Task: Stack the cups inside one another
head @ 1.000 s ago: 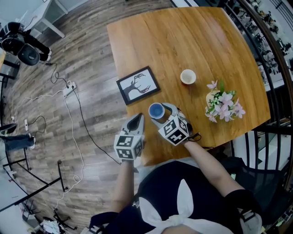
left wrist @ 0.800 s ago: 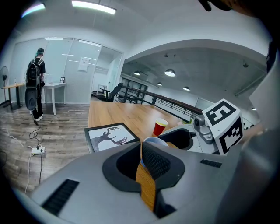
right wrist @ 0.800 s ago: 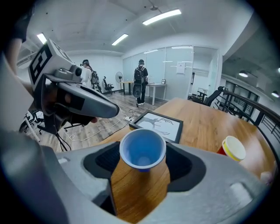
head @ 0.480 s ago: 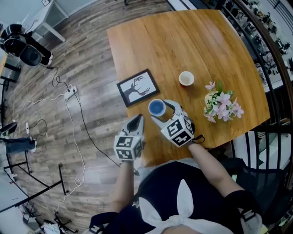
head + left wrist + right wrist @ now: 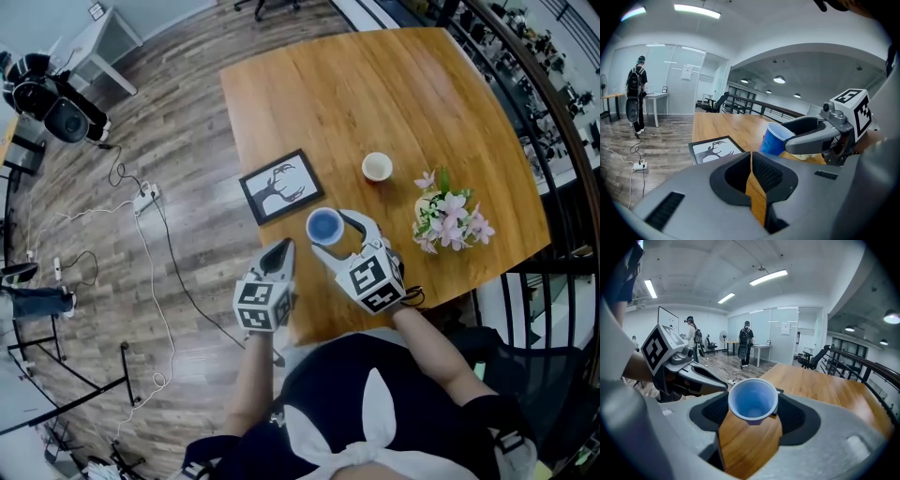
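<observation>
The right tongs (image 5: 752, 405) stand wide, clamped on the upright blue cup (image 5: 753, 399) over the desk (image 5: 394, 94), close to its near edge. The left tongs (image 5: 751, 161) are closed with nothing between them, beside the desk's near left corner. The white cup (image 5: 377, 167) sits farther in, near the flowers (image 5: 450, 217). A picture (image 5: 283, 186) lies at the left edge.

The right gripper (image 5: 330, 234) is hiding the blue cup's (image 5: 324, 225) lower wall in the head view, while flowers (image 5: 450, 217) are mostly covering their vase (image 5: 424, 205) and distant people (image 5: 746, 345) are appearing too small to detail.
</observation>
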The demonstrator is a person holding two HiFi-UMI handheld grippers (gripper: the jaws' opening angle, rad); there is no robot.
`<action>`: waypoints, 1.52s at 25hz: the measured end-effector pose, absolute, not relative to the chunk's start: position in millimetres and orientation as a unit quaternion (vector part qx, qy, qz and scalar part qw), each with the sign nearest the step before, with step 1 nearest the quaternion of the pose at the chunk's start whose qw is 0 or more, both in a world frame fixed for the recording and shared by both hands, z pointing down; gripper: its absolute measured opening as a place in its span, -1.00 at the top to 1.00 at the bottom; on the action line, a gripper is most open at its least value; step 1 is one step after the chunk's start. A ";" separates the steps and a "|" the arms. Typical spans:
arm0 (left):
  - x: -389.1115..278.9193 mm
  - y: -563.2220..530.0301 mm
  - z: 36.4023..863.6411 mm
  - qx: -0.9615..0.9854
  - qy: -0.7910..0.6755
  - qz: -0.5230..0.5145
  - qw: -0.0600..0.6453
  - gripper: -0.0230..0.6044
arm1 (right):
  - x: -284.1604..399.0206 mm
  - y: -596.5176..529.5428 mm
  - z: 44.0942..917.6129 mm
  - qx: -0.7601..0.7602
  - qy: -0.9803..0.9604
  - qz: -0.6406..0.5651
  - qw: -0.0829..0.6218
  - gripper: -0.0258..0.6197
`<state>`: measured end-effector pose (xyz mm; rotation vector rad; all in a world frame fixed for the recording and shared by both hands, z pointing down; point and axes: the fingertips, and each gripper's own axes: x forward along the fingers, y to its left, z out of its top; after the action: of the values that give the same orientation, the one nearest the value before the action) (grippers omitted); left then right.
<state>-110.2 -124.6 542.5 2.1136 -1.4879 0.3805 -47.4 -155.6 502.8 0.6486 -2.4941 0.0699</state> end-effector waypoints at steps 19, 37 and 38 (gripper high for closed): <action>-102.1 -125.1 536.8 0.789 -0.542 0.146 0.251 0.84 | -7.1 -215.5 478.4 0.321 -0.914 0.023 0.245 -0.08; -99.6 -136.1 535.9 0.791 -0.537 0.151 0.252 0.84 | 58.3 -294.5 470.5 0.417 -0.876 0.022 0.242 -0.08; -100.3 -137.5 536.8 0.791 -0.537 0.149 0.251 0.84 | 59.3 -296.8 472.4 0.419 -0.875 0.022 0.242 -0.08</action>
<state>-100.3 -137.5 536.8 2.1525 -1.4620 0.4058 59.3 -296.8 472.4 1.1439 -2.3917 0.0595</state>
